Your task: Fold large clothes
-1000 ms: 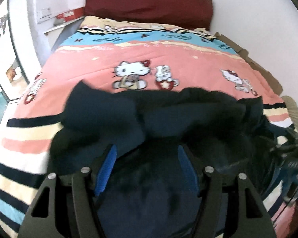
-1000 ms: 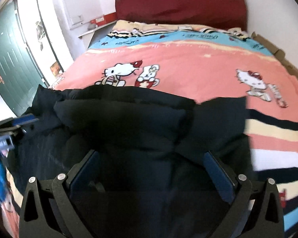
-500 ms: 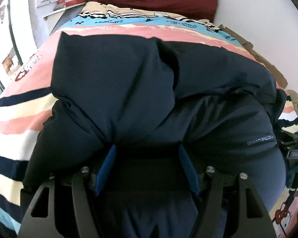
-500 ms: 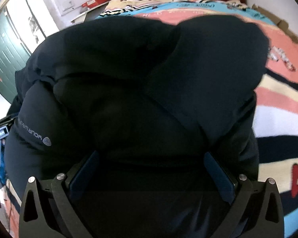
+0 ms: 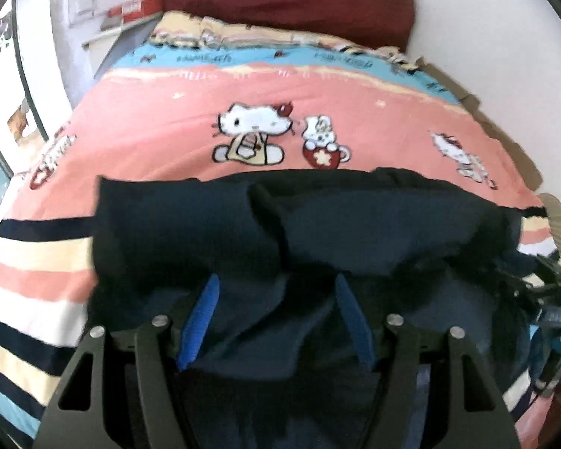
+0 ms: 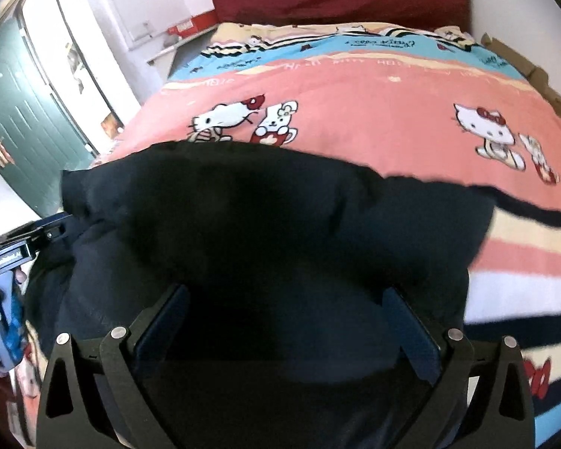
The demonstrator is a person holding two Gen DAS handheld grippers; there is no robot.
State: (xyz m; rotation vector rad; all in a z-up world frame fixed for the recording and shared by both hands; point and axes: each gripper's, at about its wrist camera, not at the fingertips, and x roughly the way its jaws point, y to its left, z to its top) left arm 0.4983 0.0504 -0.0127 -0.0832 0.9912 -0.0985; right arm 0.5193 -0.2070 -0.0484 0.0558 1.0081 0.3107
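Observation:
A puffy dark navy jacket (image 5: 355, 232) lies bunched on the near half of a pink cartoon-cat bedspread (image 5: 168, 123). My left gripper (image 5: 276, 280) has its blue pads (image 5: 205, 307) standing wide, closed on a thick fold of the jacket's near edge. In the right wrist view the same jacket (image 6: 280, 205) spreads across the bedspread (image 6: 392, 119) and fills the gap of my right gripper (image 6: 284, 292). That gripper's pads (image 6: 411, 329) also stand wide and grip the padded fabric. The jacket's near hem is hidden beneath both grippers.
A dark red headboard (image 5: 288, 3) closes the far end of the bed against a white wall. A shelf with a red box (image 5: 131, 11) stands at the far left. Cardboard (image 5: 467, 97) lines the right wall. A green door (image 6: 26, 104) is on the left.
Half a second ago the jacket billowed up and filled both views. It has since dropped back onto the bed with its far edge further out, and both grippers have sunk with it.

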